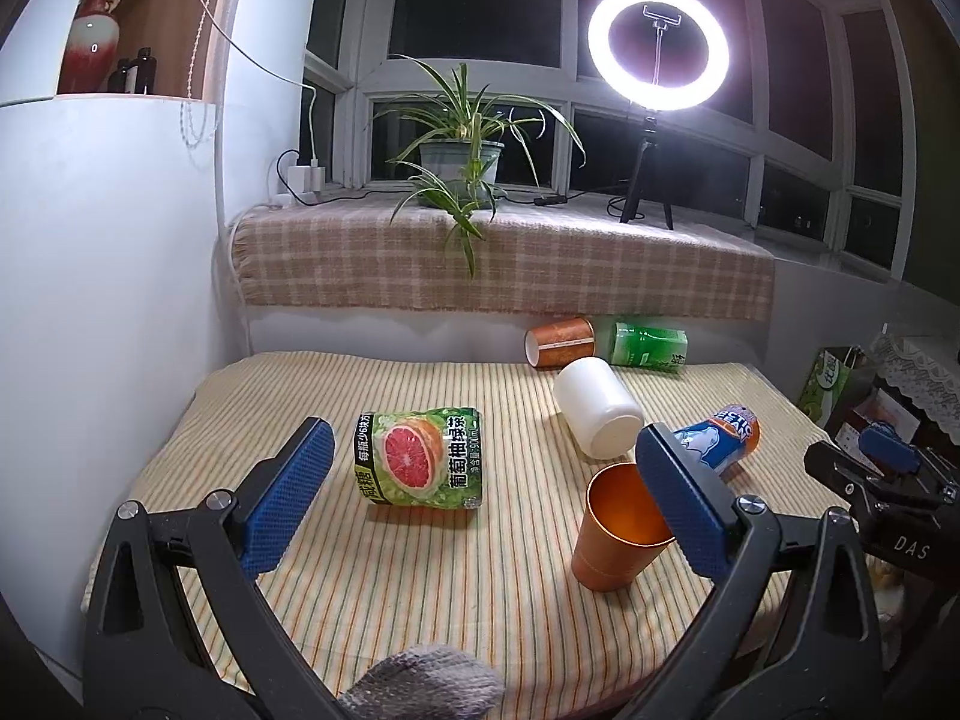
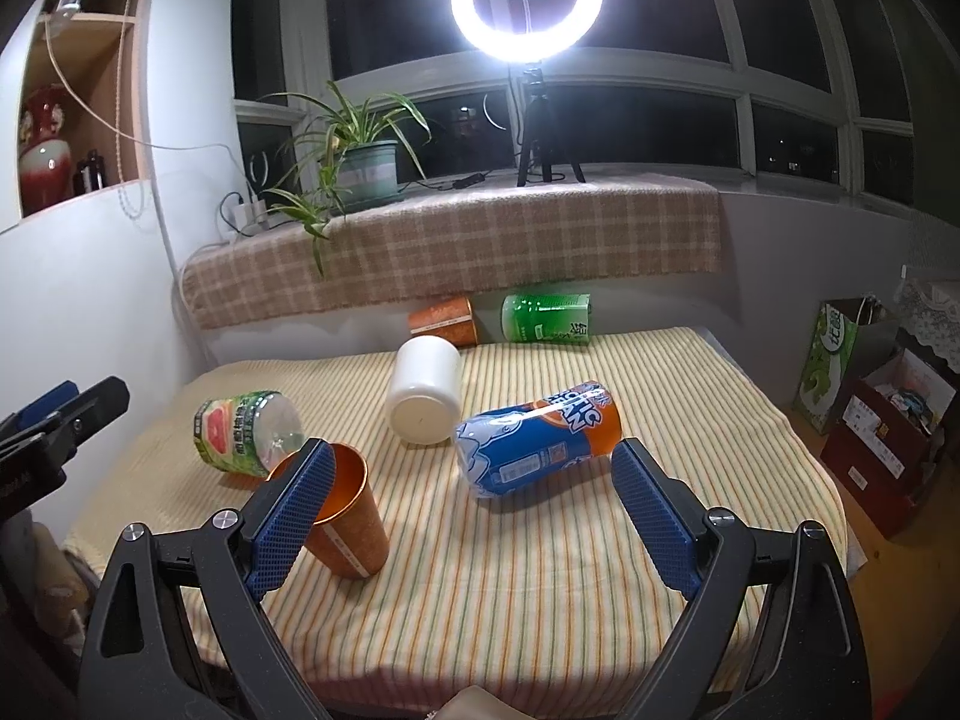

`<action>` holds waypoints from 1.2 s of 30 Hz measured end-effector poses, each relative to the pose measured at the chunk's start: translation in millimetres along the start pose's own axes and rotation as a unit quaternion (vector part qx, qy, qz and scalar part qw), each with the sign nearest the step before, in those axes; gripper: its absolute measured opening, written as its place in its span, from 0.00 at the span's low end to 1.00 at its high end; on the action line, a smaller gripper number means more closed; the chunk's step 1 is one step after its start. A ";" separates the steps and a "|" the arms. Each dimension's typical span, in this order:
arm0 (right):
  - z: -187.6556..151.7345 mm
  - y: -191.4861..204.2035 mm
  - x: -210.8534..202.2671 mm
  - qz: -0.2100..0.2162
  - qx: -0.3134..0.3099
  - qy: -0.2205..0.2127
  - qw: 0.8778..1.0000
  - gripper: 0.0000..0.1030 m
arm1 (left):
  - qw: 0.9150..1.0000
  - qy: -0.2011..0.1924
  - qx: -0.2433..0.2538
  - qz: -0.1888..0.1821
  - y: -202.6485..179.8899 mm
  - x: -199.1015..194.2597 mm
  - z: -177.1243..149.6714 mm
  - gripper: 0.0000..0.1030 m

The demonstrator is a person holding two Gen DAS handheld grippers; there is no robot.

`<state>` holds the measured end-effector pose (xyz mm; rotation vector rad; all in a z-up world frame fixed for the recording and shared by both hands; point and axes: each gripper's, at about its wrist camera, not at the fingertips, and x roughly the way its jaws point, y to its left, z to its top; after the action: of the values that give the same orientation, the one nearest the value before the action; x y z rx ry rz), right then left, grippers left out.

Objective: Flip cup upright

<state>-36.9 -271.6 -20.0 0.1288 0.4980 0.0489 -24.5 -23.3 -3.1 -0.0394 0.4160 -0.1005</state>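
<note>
Labels: grapefruit bottle (image 1: 420,459) lies on its side, label reads "葡萄柚绿茶", "900ml", with a cut pink grapefruit pictured. Blue-and-orange can (image 2: 536,446) on its side, partial white lettering, not fully legible. Green bottle (image 2: 546,317) at the far edge reads "绿茶". Patterned orange cup (image 1: 561,341) lies beside it, text unreadable. The right gripper's body carries "DAS" in the left wrist view.

Left gripper (image 1: 486,498): jaws wide, nothing between them, hovering over the striped cloth (image 1: 468,588). Its right pad overlaps the copper cup's rim in the picture; contact cannot be told.

Right gripper (image 2: 474,516): jaws wide, empty, low over the cloth's near part.

Copper cup (image 1: 618,531): stands mouth up near the front of the cloth, shiny copper inside, matte orange wall, just in front of the white cup (image 1: 597,408), which lies on its side.
</note>
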 end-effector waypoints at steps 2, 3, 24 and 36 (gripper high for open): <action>-0.7 0.1 0.9 0.002 -0.001 0.002 1.000 0.91 | 1.000 0.001 0.000 0.000 0.3 0.8 -0.1 0.99; -1.1 0.6 1.4 0.003 -0.002 0.004 1.000 0.91 | 1.000 0.002 0.000 0.000 0.3 1.6 -0.3 0.99; -1.4 7.6 7.6 0.021 -0.011 0.016 1.000 0.91 | 1.000 0.005 -0.002 0.003 4.0 7.3 -2.6 0.99; -2.6 10.1 8.5 0.027 -0.017 0.021 0.999 0.91 | 1.000 0.005 -0.001 0.004 4.7 8.6 -1.9 0.99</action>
<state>-30.9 -260.7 -25.0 0.1078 0.5359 0.1133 -17.1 -19.6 -8.6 -0.0394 0.4264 -0.0924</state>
